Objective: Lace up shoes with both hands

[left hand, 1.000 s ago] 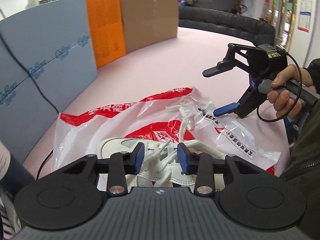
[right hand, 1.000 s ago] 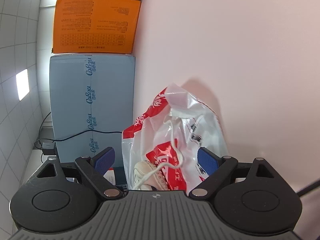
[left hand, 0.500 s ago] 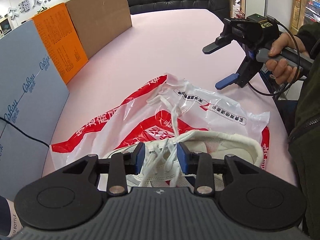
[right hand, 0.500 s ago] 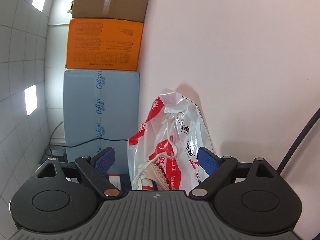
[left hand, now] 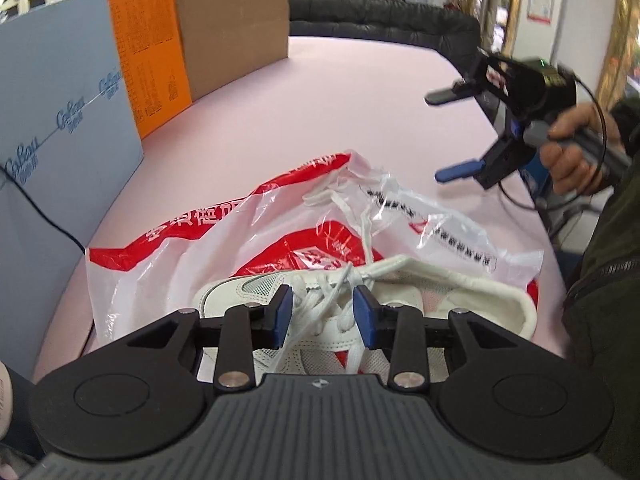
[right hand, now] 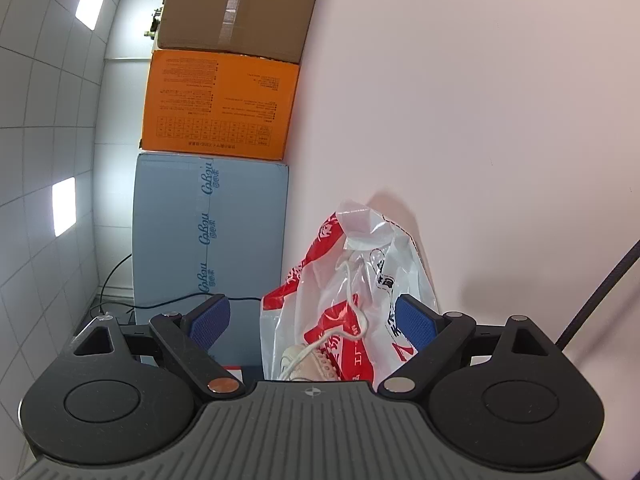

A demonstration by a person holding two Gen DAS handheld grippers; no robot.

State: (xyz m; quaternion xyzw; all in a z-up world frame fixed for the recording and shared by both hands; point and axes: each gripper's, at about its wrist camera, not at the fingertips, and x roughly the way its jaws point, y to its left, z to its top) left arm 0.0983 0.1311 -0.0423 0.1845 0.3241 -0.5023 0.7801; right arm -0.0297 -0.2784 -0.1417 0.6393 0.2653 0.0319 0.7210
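Left wrist view: left hand-held gripper (left hand: 320,318) stood part-open astride the white shoe (left hand: 320,304) laces (left hand: 324,296), grip uncertain. Shoe lay on a plastic bag (left hand: 180,248) on the desk (left hand: 320,100). Right hand-held gripper (left hand: 448,136) hung wide open, empty. Lacing looked unfinished; one lace trailed loose.

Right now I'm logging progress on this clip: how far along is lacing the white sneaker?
Early. Done: the white sneaker lies on the red-and-white plastic bag with laces crossed over its lower eyelets. In hand: the left gripper frames those crossings, though a pinch isn't clear. Left: the loose white lace trails over the bag, unthreaded and untied; the right gripper hangs open, apart from it.
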